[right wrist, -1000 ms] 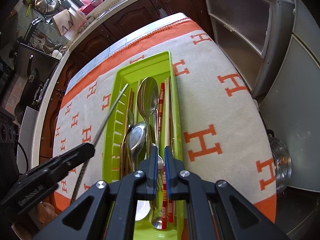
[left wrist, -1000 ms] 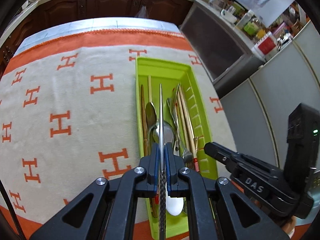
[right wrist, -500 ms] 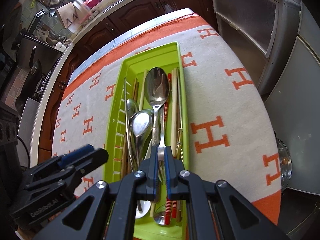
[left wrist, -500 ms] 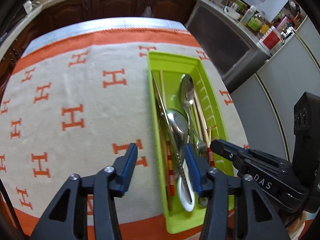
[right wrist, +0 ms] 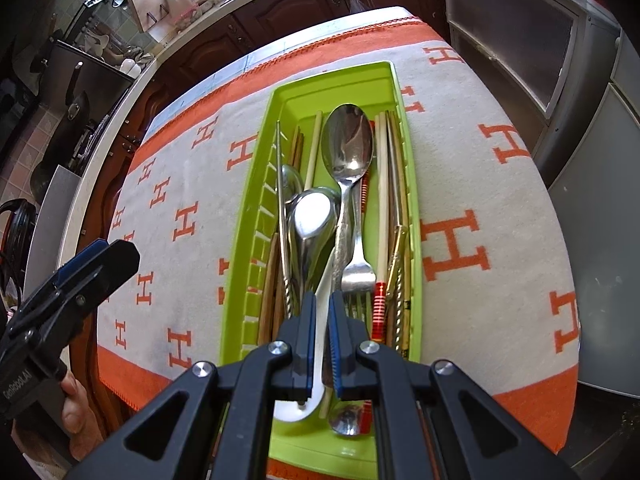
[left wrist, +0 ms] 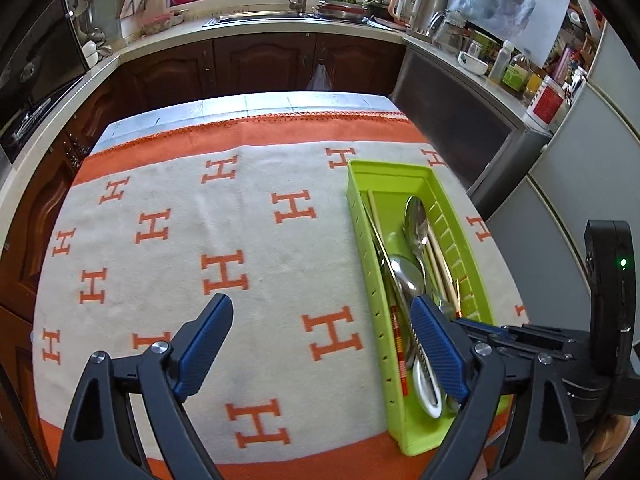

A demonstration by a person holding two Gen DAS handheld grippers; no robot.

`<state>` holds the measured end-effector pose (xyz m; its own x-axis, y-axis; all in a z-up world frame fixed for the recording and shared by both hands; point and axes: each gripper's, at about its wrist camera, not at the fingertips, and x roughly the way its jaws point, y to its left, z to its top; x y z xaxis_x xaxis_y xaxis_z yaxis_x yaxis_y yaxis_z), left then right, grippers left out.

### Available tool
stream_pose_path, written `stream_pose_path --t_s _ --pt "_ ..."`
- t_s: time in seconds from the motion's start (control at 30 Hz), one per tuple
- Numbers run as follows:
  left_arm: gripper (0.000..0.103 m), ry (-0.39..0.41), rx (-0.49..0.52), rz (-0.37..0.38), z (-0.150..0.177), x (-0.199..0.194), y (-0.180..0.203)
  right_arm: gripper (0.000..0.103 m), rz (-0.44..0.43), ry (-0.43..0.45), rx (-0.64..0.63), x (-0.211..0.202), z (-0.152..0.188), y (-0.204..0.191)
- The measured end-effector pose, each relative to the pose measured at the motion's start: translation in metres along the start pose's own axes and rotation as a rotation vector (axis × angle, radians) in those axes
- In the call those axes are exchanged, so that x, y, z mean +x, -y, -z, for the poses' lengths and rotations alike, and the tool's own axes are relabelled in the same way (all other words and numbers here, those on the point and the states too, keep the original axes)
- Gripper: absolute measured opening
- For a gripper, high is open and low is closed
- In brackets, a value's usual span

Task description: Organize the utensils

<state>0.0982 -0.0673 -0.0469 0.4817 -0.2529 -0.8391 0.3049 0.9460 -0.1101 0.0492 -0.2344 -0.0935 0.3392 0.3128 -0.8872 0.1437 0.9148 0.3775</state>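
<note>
1. The left gripper (left wrist: 320,344) has just opened its jaws wide (nothing between them).
2. The right gripper (right wrist: 320,340) has jaws together.
3. The utensils (right wrist: 344,208) lie in the green tray (right wrist: 240,240), at 3 o'clock on the desk.

Cream cloth (left wrist: 256,248) with orange H marks, dark wooden cabinets (left wrist: 256,64), steel sink (left wrist: 280,16) under the window.

Black left gripper (left wrist: 320,344), ribbed blue fingers (left wrist: 438,348), silver screws
</note>
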Motion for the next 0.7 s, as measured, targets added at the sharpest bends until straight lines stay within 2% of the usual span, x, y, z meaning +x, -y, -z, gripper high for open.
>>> stream_pose_path --t_s 0.17,0.33,0.4,0.47,0.57,0.7 --pt "0.094 -0.017 0.027 -0.063 0.009 -0.011 -0.005 0.008 0.017 0.009 -0.018 -0.008 0.006 -0.011" --pt "0.094 -0.014 0.0 -0.089 0.017 -0.03 -0.016 0.021 0.035 0.048 -0.05 -0.028 0.012 -0.028" --pt "0.095 -0.001 -0.008 -0.108 0.018 -0.039 -0.02 0.021 0.033 0.069 -0.065 -0.039 0.014 -0.037" --pt "0.102 0.013 -0.021 -0.134 0.019 -0.05 -0.024 0.022 0.028 0.087 -0.075 -0.048 0.016 -0.044" --pt "0.102 0.044 -0.035 -0.171 0.019 -0.066 -0.03 0.022 0.034 0.117 -0.093 -0.063 0.017 -0.055" --pt "0.102 0.076 -0.076 -0.177 0.02 -0.085 -0.039 0.023 0.026 0.15 -0.111 -0.081 0.02 -0.068"
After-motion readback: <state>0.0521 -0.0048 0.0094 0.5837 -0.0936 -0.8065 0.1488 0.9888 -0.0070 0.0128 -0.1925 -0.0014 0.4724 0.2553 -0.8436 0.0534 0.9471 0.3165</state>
